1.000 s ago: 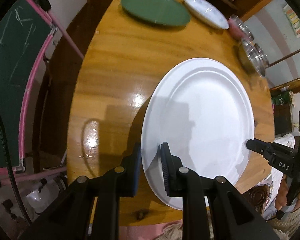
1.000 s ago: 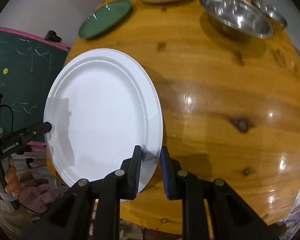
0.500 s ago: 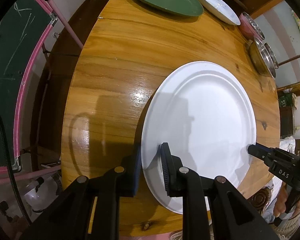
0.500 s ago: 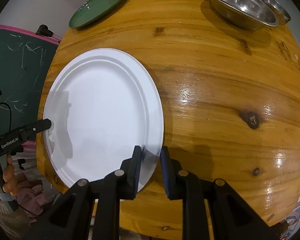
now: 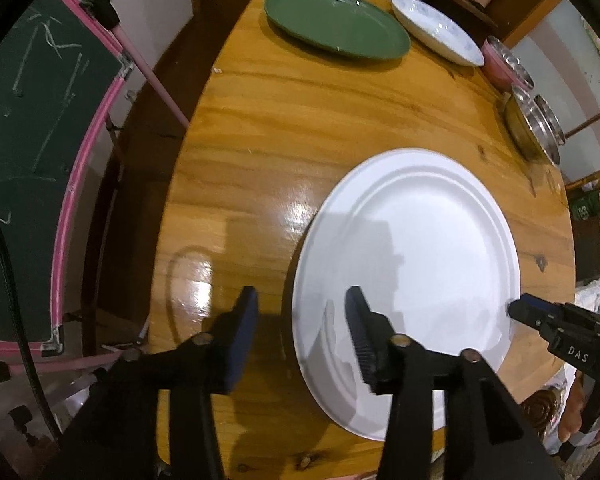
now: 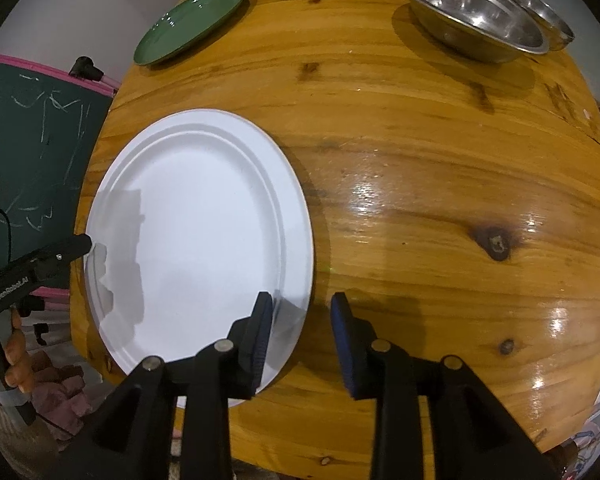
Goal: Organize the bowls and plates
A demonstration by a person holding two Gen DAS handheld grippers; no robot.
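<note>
Both grippers, left gripper [image 5: 302,318] & right gripper [image 6: 300,312], are just opening, straddling but releasing the big round white plate [image 5: 412,248] lying flat frame-centre on the wooden table [image 5: 260,120]; lift straight up w/o nudging its rim.

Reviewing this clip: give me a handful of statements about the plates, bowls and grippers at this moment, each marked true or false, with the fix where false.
1. The large white plate lies flat on the wooden table. True.
2. The left gripper is clamped on the white plate's rim. False: its jaws have just been opening and stand apart, with the rim between them.
3. The green plate is stacked on the white plate. False: it sits alone at the table's far edge, beside a patterned white dish.
4. The right gripper has its jaws apart, straddling the plate's edge. True.
5. The steel bowls are upside down. False: they stand upright, open side up.
</note>
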